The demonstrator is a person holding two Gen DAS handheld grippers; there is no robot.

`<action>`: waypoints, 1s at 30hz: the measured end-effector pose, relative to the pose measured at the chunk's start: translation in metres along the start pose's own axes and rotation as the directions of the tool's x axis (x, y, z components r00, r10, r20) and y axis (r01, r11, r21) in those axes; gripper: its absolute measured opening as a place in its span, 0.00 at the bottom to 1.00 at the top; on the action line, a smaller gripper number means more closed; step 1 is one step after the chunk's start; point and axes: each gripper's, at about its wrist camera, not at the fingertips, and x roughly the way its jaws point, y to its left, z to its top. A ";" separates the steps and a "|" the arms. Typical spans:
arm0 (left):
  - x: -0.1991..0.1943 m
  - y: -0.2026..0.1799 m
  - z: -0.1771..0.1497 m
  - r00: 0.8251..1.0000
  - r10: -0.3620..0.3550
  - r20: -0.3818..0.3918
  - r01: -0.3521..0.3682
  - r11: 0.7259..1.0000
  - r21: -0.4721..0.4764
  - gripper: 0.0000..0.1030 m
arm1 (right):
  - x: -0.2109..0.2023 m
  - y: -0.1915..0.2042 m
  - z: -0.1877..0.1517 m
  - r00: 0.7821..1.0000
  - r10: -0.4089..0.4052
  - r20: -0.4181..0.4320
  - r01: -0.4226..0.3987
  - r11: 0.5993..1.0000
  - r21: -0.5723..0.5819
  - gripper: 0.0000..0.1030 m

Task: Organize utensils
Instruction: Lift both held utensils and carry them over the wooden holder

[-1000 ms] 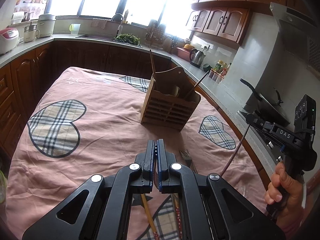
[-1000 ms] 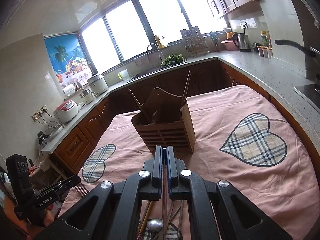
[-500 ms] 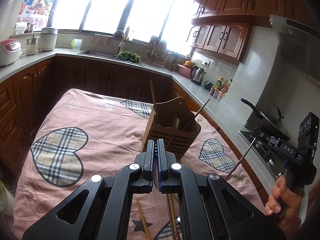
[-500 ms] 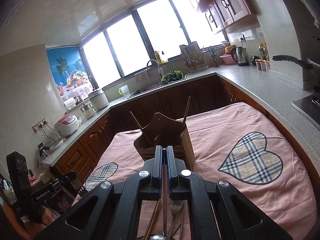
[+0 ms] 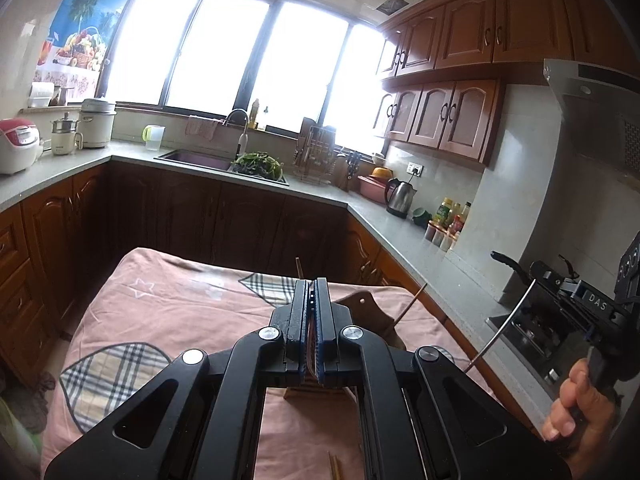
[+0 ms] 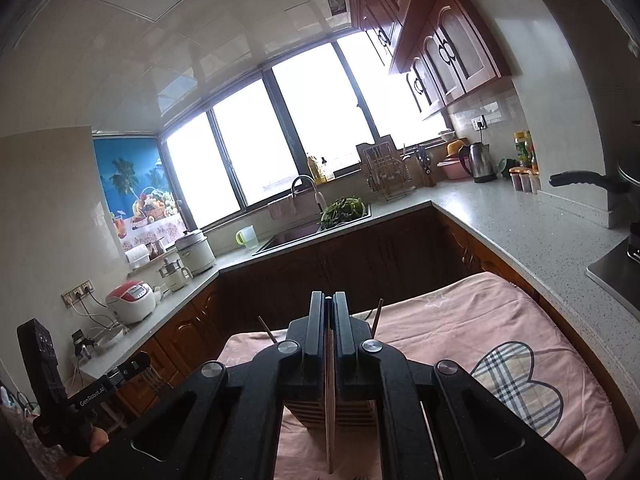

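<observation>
My left gripper point(image 5: 311, 292) is shut on a thin utensil; in the right wrist view it point(image 6: 140, 360) holds a metal fork point(image 6: 154, 378) by the handle. My right gripper point(image 6: 329, 304) is shut on a thin metal utensil handle point(image 6: 330, 408), which also shows in the left wrist view point(image 5: 504, 330) hanging from it point(image 5: 540, 276). The wooden utensil holder point(image 5: 364, 310) stands on the pink cloth, mostly hidden behind both grippers, with chopsticks point(image 5: 412, 304) sticking out. It shows below my right fingers point(image 6: 352, 412).
The table has a pink cloth point(image 5: 168, 312) with plaid hearts. Loose chopsticks point(image 5: 334, 466) lie near its front edge. Counters with a sink point(image 5: 200, 158), kettle point(image 5: 400, 198) and stove pan point(image 5: 508, 262) surround the table.
Both grippers have lifted and tilted upward with their utensils. The holder has dropped low in both views, and the loose utensils on the cloth have mostly gone out of sight.
</observation>
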 end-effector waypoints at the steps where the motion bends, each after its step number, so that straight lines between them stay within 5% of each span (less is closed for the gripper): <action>1: 0.003 0.000 0.003 1.000 0.006 0.005 -0.006 1.000 0.003 0.02 | 0.004 0.001 0.004 1.000 0.000 0.008 0.000 1.000 -0.005 0.03; 18: 0.085 0.003 0.039 0.996 0.072 0.045 -0.073 0.997 0.009 0.02 | 0.065 -0.005 0.028 0.997 -0.020 0.075 0.022 0.999 -0.029 0.04; 30: 0.161 -0.009 0.000 0.990 0.132 -0.045 -0.127 0.988 0.089 0.02 | 0.119 -0.023 -0.015 0.998 -0.063 -0.008 0.063 0.997 -0.037 0.04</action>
